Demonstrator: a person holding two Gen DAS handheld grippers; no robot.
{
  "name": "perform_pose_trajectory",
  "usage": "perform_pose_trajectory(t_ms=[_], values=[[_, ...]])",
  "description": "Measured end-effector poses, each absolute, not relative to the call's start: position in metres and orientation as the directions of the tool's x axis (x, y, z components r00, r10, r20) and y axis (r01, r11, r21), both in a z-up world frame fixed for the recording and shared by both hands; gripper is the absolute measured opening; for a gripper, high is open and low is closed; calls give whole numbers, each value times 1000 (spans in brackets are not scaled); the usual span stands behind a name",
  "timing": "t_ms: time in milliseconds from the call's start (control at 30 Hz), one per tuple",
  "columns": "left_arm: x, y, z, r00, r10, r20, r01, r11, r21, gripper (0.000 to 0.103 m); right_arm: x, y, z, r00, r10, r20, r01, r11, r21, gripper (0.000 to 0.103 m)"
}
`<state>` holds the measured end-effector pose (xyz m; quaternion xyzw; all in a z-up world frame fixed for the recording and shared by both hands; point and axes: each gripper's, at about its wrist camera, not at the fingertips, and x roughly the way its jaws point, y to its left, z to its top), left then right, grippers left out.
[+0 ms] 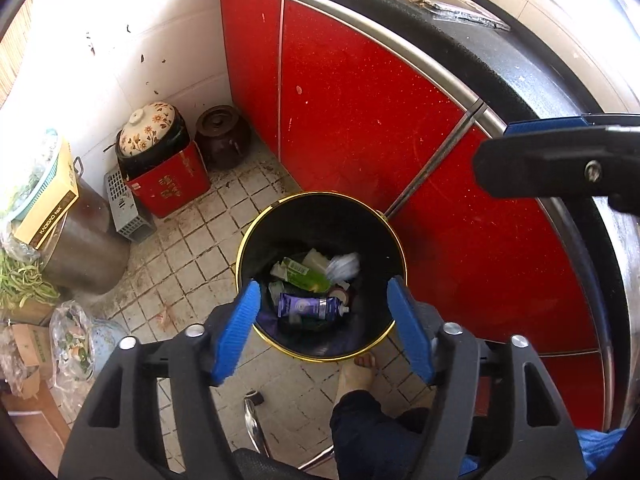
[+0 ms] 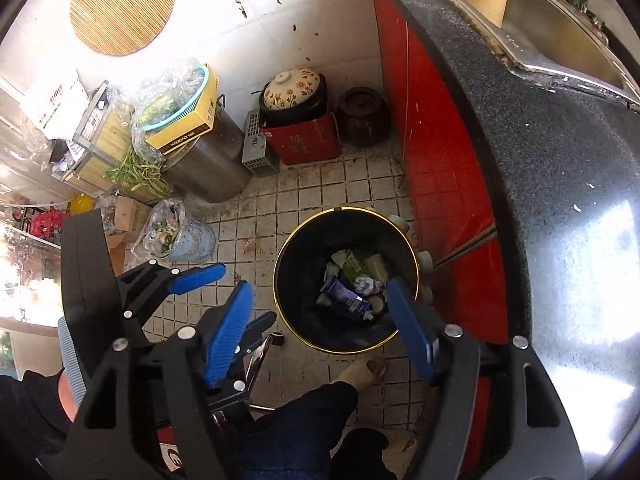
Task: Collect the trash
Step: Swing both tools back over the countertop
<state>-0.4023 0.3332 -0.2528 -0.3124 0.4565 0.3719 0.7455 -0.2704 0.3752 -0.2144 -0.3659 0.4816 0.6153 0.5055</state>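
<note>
- Red cabinet fronts and the dark worktop run along the right of both views; the tiled floor below is stained.
- One black bin with a gold rim stands on the floor just beside the cabinets, directly below both claws.
- Trash lies in the bin bottom: we count one purple tube, one green carton, one white crumpled wrapper and some smaller scraps we cannot tell apart.
- Left claw: jaws spread wide, nothing between the pads; it hangs over the bin mouth.
- Right claw: likewise spread, empty, over the bin.
- Step in hand, as we judge it: the drop into the bin is done, both claws having let go.
- Next move likely calls for lifting clear of the rim and seeking further trash; none shows on the floor nearby.
- One bare foot rests beside the bin.
</note>
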Motion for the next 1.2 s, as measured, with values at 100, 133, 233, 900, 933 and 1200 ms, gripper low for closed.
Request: perform_pose_trajectory(t_ms=[100,133,233,900,933,1200], values=[[-402,326,-238,284,308,-908,-850,520,-90,93,-260,363,-199,-221,302,-927,-973,-7,230,78],[-400,323,-233,281,313,-907,-848,523,-82,94,-255,356,-191,-221,318,-922,-972,2,233,79],[-389,314,-211,296,324,-899,-827,558,-71,95,-236,331,-163,-206,377,-903,-971,34,236,84],[-83,96,-82,663,-31,-748,-13,999,-52,95,-6,-67,-45,512,356,-782,-495,866,70,88],[-77,87,-80,663,-45,-747,13,999,-48,95,-1,-84,-45,525,341,-779,-462,884,76,88],[-45,39,-79,645,-103,-757,128,991,-26,95,4,-155,-49,575,297,-762,-326,938,119,88]])
